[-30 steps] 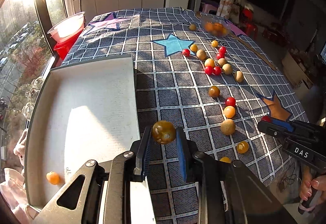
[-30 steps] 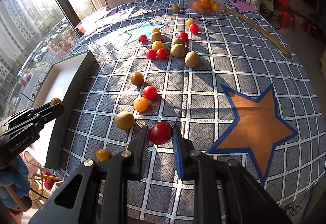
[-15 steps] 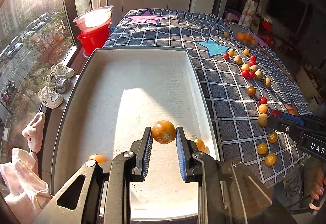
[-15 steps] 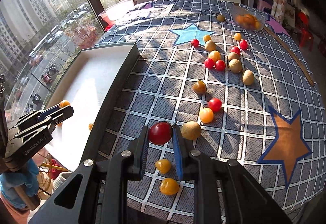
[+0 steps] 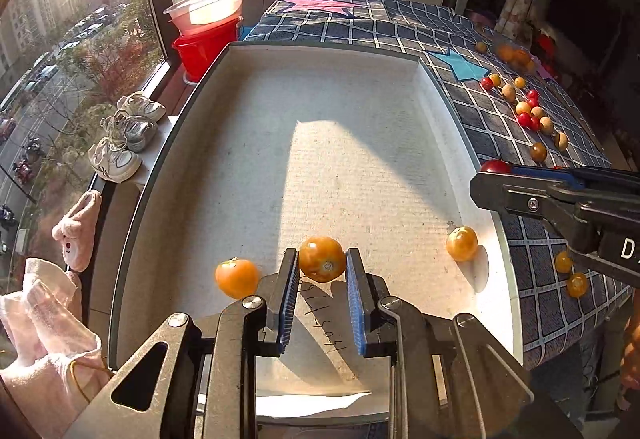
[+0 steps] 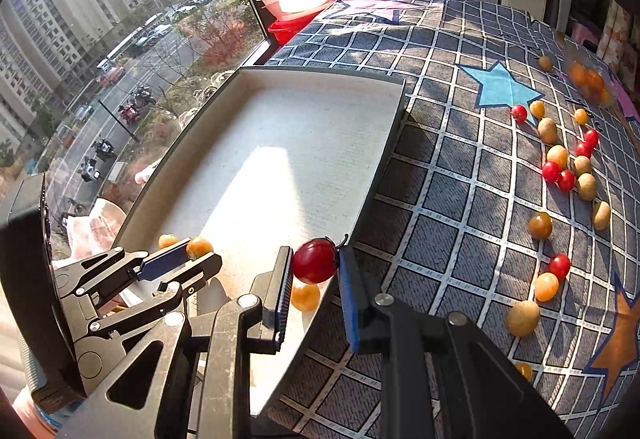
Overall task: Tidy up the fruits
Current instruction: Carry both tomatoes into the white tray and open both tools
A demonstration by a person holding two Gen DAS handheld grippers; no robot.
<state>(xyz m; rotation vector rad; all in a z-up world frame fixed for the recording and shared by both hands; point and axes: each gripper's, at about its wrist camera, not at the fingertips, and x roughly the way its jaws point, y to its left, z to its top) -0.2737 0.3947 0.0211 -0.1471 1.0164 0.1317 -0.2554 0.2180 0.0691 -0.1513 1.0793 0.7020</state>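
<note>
The left claw (image 5: 322,271) is clamped on an orange tomato (image 5: 322,259) over the near end of the white tray (image 5: 192,111). The tomato is near round, with no clear long axis; its small pale end spot faces the camera and slightly down. Two more orange tomatoes lie on the tray floor: one (image 5: 237,278) just left of the left claw, another (image 5: 462,243) near the tray's right wall.

The right claw (image 6: 314,263) is clamped on a red tomato (image 6: 315,260) above the tray's right rim, about where tray meets cloth. The red tomato is also near round; its dark stem curls out to the right, toward the right finger.

The tray sits at the left edge of the bench, on a checked cloth (image 6: 460,175) with stars. More fruit lies loose on the cloth to the right: red and orange tomatoes and brown oval ones (image 6: 523,317), the oval ones pointing various ways. A clear bowl (image 6: 590,81) of orange fruit stands at the far right.
</note>
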